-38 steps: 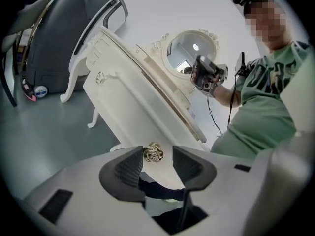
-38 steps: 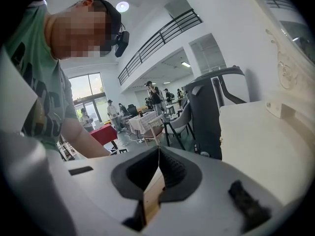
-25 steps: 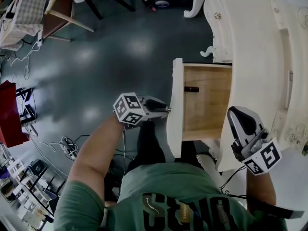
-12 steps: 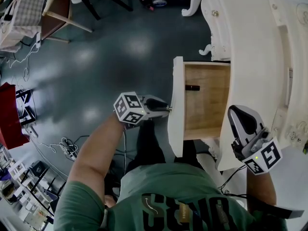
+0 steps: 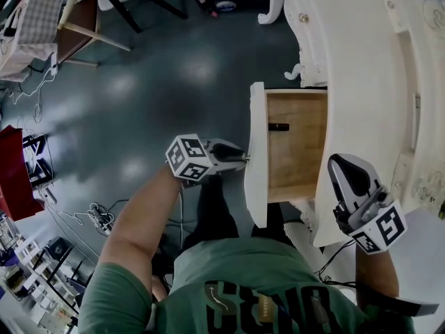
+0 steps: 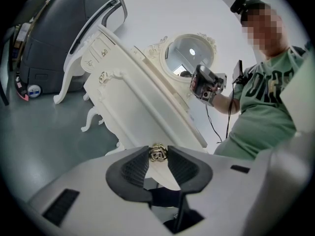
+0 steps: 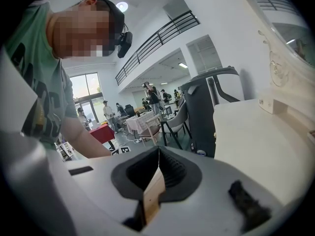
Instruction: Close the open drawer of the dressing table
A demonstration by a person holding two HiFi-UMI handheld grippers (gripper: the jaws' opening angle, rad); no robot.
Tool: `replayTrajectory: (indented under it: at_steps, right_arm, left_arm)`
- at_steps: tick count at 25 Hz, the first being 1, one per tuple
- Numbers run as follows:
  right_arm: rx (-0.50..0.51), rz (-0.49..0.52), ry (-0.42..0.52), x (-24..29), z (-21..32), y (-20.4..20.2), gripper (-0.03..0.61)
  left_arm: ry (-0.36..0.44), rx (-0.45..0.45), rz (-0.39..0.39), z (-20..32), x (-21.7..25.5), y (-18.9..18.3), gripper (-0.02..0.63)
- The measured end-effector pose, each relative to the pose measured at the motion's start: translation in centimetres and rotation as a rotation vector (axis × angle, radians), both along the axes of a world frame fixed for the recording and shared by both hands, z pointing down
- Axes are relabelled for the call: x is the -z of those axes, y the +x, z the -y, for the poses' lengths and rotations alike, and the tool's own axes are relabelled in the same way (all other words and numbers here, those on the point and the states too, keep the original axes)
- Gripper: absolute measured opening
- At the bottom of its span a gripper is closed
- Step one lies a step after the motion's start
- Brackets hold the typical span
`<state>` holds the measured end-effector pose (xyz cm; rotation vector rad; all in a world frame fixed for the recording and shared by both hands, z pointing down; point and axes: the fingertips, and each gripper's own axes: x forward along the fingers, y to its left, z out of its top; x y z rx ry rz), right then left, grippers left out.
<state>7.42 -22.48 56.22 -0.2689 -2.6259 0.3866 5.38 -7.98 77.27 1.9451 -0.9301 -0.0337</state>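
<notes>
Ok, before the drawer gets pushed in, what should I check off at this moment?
1. Left gripper shut on the small brass rose-shaped drawer knob: ok.
2. Cream drawer with bare wood floor stands open, nothing against its front panel: ok.
3. Nothing overhangs the drawer's walls; only a small dark item sits inside by the front: ok.
4. Right gripper shut, empty, above the cream dressing table top, outside the drawer: ok.
5. Runners under the tabletop free: cannot tell.
</notes>
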Motion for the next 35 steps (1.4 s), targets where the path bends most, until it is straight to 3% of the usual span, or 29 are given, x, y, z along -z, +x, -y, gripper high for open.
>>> replayTrajectory:
  at_steps: [35]
  right_arm:
    - [-0.066,0.022,-0.017,-0.4,2.3,3.7,0.012]
  left_arm:
    - [0.016,-0.036,-0.002,4.5,-0.1,2.8,0.126]
